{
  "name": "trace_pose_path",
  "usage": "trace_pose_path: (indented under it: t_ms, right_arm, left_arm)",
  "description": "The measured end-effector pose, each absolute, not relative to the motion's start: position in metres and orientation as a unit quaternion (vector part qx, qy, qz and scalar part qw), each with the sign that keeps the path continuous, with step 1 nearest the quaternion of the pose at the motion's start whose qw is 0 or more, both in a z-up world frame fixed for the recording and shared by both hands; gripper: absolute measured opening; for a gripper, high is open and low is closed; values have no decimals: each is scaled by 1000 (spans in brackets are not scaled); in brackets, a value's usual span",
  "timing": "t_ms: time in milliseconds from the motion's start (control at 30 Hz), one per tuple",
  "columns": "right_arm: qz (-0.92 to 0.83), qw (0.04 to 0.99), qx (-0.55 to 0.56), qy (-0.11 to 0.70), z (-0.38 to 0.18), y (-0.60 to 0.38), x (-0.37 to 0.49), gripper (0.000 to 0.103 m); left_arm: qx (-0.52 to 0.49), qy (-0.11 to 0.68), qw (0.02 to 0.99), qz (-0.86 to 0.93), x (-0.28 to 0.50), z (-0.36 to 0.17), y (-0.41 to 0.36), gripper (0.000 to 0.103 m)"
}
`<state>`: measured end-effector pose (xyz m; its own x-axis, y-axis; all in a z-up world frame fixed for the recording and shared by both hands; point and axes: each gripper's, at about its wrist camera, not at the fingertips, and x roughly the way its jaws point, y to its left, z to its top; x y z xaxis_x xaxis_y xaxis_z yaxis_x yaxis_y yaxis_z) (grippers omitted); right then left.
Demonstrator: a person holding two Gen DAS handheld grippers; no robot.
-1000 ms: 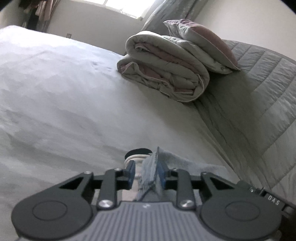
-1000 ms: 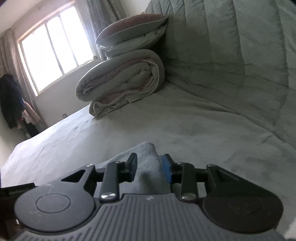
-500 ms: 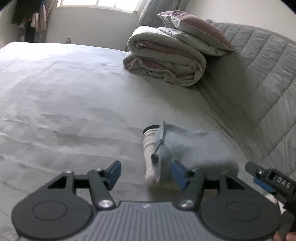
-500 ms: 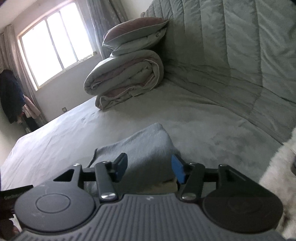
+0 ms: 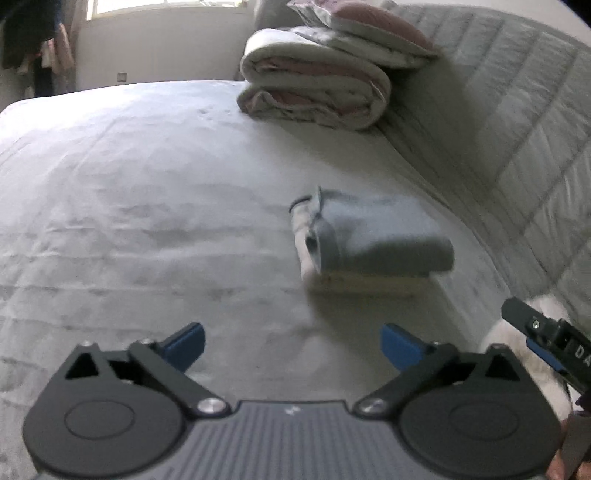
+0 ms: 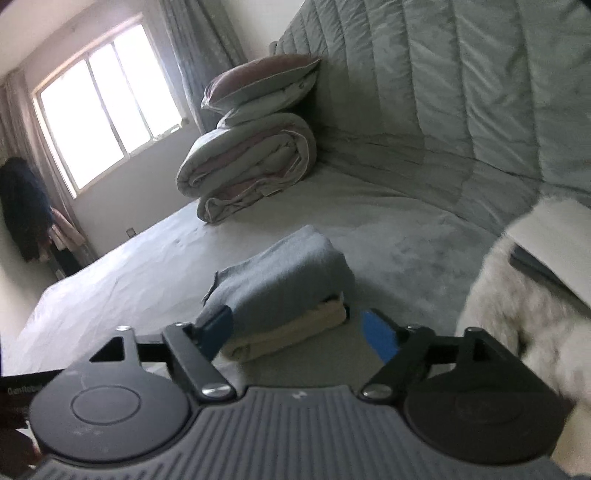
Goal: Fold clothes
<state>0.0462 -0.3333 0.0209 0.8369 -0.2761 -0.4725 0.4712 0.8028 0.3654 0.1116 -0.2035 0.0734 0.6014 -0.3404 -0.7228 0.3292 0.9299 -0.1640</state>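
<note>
A folded grey garment lies on top of a folded cream garment on the bed. In the right wrist view the grey garment sits on the cream one just beyond the fingers. My left gripper is open and empty, well back from the stack. My right gripper is open and empty, close in front of the stack; it also shows at the right edge of the left wrist view.
A rolled duvet with pillows on top lies at the far end of the bed. A quilted grey headboard runs along the right. A white fluffy item lies at the right. Clothes hang by the window.
Both grippers have opened, let go of the grey garment and pulled back. The garment now rests folded on the cream one.
</note>
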Motion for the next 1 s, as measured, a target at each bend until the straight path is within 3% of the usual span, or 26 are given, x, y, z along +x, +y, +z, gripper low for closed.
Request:
trace_pose_path:
  t_ms: [67,267,1000]
  right_arm:
    - [-208,925,238,213,19,-324,37,99]
    - [-223,922,223,225,8,-311,23,103]
    - [-194,922,171,288,-27,-297,28,103]
  left_arm:
    - [13,401,898,-178,101,70,-206,102]
    - [19,410,899,-155,76,60,-204,102]
    - [97,391,904,-145,44,51,-207,102]
